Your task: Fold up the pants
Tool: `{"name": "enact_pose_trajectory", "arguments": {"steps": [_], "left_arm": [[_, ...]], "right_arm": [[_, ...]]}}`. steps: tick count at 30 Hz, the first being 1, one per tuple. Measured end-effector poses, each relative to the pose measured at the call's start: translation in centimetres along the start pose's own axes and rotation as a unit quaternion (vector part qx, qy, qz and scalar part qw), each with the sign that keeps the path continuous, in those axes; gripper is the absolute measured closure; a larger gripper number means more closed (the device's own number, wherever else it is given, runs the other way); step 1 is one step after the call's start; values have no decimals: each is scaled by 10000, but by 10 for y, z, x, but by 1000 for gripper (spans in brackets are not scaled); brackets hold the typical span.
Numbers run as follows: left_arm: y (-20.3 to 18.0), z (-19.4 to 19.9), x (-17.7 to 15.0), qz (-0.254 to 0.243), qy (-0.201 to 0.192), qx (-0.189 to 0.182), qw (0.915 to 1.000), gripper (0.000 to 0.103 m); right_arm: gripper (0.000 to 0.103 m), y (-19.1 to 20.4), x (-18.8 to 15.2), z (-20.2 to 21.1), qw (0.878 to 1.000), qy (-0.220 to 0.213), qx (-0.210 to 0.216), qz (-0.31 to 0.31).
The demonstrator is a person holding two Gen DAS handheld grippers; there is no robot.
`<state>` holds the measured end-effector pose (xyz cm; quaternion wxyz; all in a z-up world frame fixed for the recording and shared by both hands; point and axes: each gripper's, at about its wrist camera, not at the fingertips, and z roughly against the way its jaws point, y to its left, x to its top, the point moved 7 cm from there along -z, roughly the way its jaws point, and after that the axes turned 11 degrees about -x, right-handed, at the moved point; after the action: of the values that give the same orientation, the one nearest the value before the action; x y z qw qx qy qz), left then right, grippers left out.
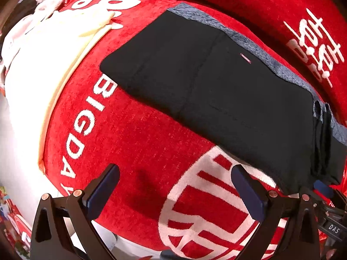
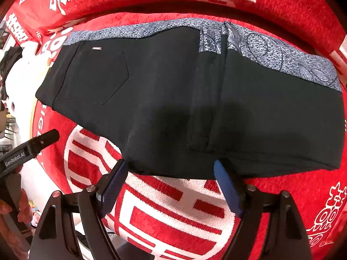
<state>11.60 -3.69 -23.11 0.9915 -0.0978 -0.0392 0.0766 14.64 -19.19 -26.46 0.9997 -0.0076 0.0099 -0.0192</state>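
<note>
The black pants [image 2: 164,99] lie folded into a flat rectangle on the red blanket [image 2: 173,212], with a back pocket [image 2: 97,75] facing up at the left. My right gripper [image 2: 170,164] points down over their near edge, open, its blue pads straddling the hem without pressing it. In the left wrist view the same pants [image 1: 216,91] stretch away to the right. My left gripper [image 1: 174,171] hovers open over bare red blanket [image 1: 134,143], left of the pants and apart from them. Its black finger [image 2: 43,138] shows at the left edge of the right wrist view.
Grey-blue patterned fabric [image 2: 271,52] shows along the pants' far edge. A white cloth pile [image 1: 32,75] covers the blanket's left side. A person's hand [image 2: 21,205] holds the left gripper. The right gripper's blue pad [image 1: 323,186] touches the pants' near corner.
</note>
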Motion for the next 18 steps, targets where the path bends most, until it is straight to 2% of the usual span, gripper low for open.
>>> {"name": "enact_pose_trajectory", "arguments": {"steps": [4, 7, 10, 13, 16, 18], "left_arm": [[13, -1, 5, 267, -90, -257, 9993, 0], [22, 7, 16, 608, -389, -990, 9925, 0], [35, 14, 31, 1000, -738, -1807, 9757, 0], [45, 13, 44, 1357, -945, -2433, 9557, 0], [44, 6, 56, 1554, -1033, -3200, 9288, 0], [40, 1, 60, 1451, -1007, -3390, 9241, 0]], "right_arm": [[18, 1, -1, -2, 10000, -17, -20, 20], [17, 2, -2, -3, 10000, -51, -42, 58], [14, 5, -2, -4, 9999, -70, -54, 110], [13, 6, -1, -5, 9998, -63, -91, 169], [12, 7, -1, -6, 9998, -62, -81, 172], [11, 8, 0, -7, 9998, -63, -83, 195]]}}
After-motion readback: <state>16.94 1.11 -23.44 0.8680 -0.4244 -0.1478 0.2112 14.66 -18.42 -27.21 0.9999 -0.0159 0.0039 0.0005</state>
